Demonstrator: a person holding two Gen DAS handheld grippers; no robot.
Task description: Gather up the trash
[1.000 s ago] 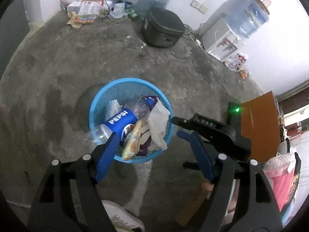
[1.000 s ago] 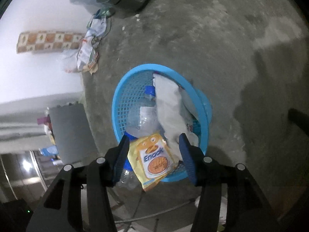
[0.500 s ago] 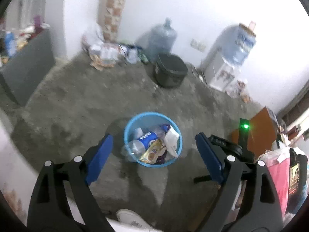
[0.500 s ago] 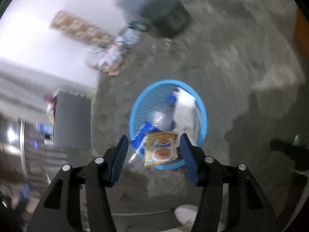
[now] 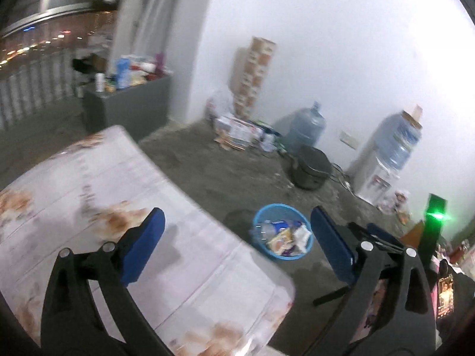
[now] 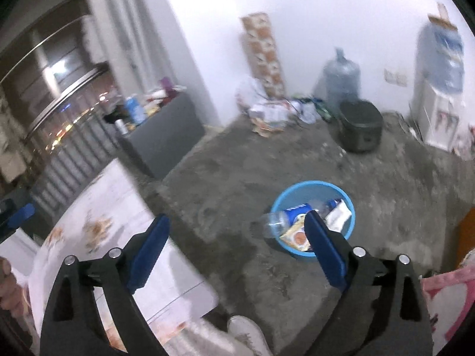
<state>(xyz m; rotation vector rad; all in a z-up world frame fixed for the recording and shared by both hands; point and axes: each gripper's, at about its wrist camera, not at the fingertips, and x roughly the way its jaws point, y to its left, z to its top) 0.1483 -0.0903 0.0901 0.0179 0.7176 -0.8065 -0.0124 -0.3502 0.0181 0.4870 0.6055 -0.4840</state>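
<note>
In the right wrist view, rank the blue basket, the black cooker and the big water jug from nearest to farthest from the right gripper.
From the right gripper, jaws open and empty:
1. Blue basket, on the floor just past the right-hand finger.
2. Black cooker, farther back on the floor, right of centre.
3. Big water jug, against the white wall behind the cooker.

Patterned table [image 5: 89,184]; water jug [image 5: 307,127]; black cooker [image 5: 311,169]; dispenser [image 6: 438,103].

Both wrist views look down from high — sharing the distant basket [image 5: 282,231] and table [image 5: 89,184].
</note>
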